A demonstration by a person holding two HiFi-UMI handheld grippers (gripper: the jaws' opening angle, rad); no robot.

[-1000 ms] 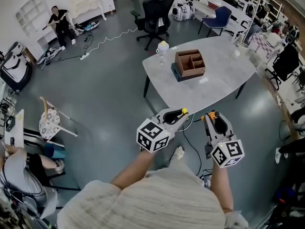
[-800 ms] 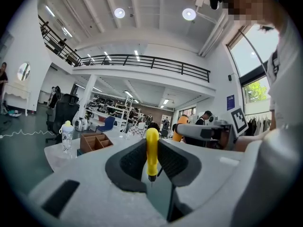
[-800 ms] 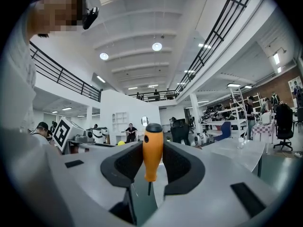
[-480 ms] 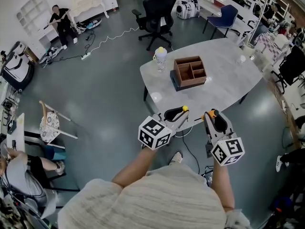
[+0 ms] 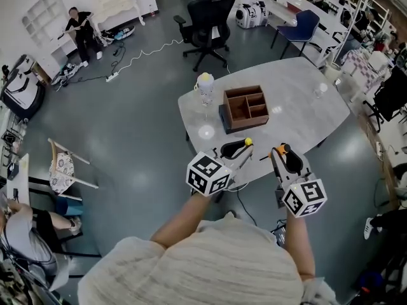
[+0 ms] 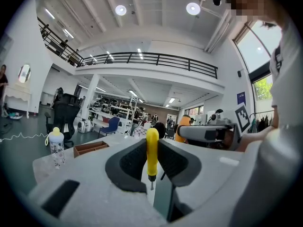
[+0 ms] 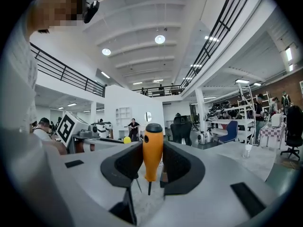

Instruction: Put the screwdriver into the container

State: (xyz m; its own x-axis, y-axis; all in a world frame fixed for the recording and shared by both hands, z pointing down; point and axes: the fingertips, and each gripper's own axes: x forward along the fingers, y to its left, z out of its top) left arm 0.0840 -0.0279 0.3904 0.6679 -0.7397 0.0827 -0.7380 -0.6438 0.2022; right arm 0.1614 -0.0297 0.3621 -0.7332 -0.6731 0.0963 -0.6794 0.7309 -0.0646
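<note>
My left gripper is shut on a yellow-handled screwdriver that stands upright between its black jaws, tip down. My right gripper is shut on an orange-handled screwdriver, also upright. In the head view both grippers hover over the near edge of the grey table. The brown wooden container with several compartments sits on a dark base near the table's left end, beyond both grippers. It shows low at the left in the left gripper view as the container.
A clear bottle with a yellow cap stands at the table's left end, left of the container. A small glass is on the far right of the table. Office chairs and a floor cable lie beyond.
The table and container have come nearer and lower in the head view as the person moved toward them. Both grippers still hold their screwdrivers the same way.
</note>
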